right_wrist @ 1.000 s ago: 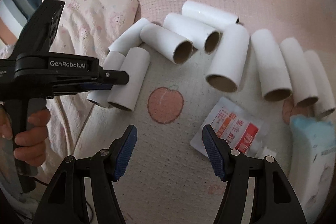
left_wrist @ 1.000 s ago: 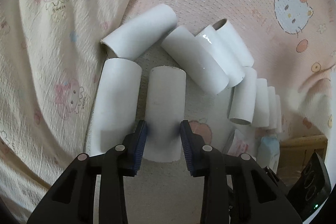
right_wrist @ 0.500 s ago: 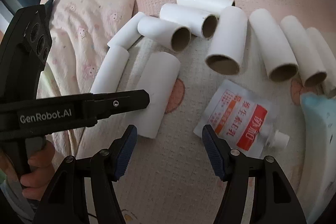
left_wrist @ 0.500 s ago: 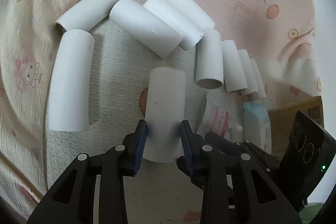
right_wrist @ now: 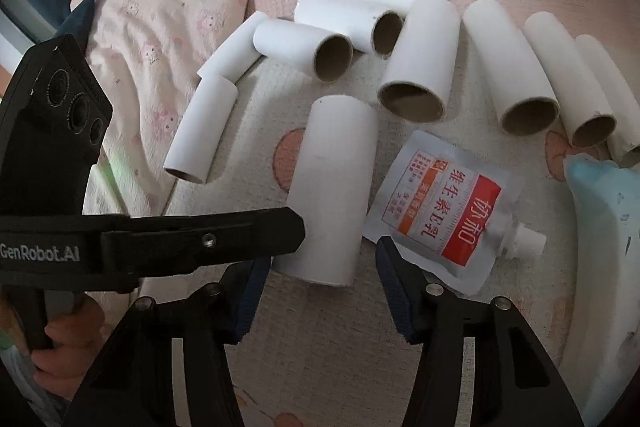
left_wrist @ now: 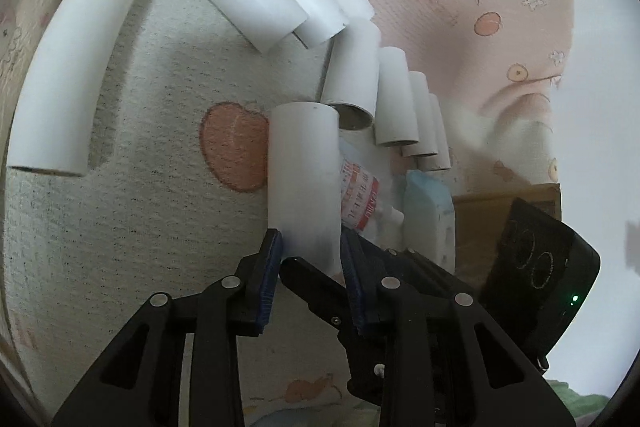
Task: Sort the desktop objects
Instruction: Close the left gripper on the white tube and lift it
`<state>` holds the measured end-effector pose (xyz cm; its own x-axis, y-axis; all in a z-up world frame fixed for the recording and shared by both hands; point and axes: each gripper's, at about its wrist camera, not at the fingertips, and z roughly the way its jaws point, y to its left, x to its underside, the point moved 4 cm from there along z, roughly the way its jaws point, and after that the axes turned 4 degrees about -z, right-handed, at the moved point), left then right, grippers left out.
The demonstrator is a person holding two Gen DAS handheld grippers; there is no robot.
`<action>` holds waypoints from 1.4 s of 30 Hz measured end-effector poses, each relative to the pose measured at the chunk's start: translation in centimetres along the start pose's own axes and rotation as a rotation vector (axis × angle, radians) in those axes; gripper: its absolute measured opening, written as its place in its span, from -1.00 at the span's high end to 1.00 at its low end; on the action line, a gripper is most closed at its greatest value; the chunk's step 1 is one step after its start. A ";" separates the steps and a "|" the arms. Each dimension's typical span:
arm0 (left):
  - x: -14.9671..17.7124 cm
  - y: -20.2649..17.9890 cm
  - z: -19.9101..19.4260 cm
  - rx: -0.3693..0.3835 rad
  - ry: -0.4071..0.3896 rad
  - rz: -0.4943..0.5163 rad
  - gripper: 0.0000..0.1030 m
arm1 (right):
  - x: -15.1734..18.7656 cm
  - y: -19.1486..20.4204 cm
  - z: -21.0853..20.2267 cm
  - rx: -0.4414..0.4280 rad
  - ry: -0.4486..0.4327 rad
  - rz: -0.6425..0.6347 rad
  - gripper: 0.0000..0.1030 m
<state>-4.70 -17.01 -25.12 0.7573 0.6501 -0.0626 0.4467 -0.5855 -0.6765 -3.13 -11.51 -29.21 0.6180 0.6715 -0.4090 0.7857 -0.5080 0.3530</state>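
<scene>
Carried rightward beside the sachet [right_wrist: 444, 203], the held tube [left_wrist: 304, 179] runs lengthwise from your gripping left fingers [left_wrist: 271, 263]; your right fingers [right_wrist: 396, 291], half-open and empty, just narrowed.

A: Where is there room?
B: Bare cream mat [right_wrist: 320, 355] near the camera.
A: What blocks the far side?
B: White cardboard tubes [right_wrist: 416, 59] in a row, red-labelled spout pouch [right_wrist: 444, 211] beside.

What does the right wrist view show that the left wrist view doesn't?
Right wrist only: the hand on the left gripper's handle, and the folded pink cloth. Left wrist only: the brown box edge and the right gripper's camera body. Both: the held tube, clamped by the left gripper, the red-and-white pouch, and the row of tubes.
</scene>
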 end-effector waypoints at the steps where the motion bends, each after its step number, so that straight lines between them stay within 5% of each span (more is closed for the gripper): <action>1: -0.1 -0.1 -0.1 0.007 -0.005 0.002 0.36 | 0.0 0.0 0.1 0.000 -0.001 0.000 0.05; 10: -3.8 0.6 -0.1 -0.006 -0.081 -0.032 -0.01 | 0.1 0.7 0.5 0.028 -0.003 -0.059 0.17; 19: -4.6 1.8 1.8 0.093 -0.026 -0.126 0.15 | 0.4 -0.1 0.5 0.014 0.012 -0.050 0.17; 28: -2.6 -0.3 1.6 0.083 -0.028 0.019 0.15 | -0.3 -1.8 0.0 -0.030 -0.005 0.038 0.17; 42: -0.6 -5.4 -0.1 0.000 -0.103 0.266 0.16 | 1.4 -1.8 -0.6 0.054 -0.053 -0.037 0.17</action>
<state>-7.49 -14.27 -21.38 0.7955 0.5191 -0.3125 0.2384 -0.7423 -0.6262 -3.74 -9.35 -29.90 0.5876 0.6620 -0.4652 0.8078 -0.5125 0.2910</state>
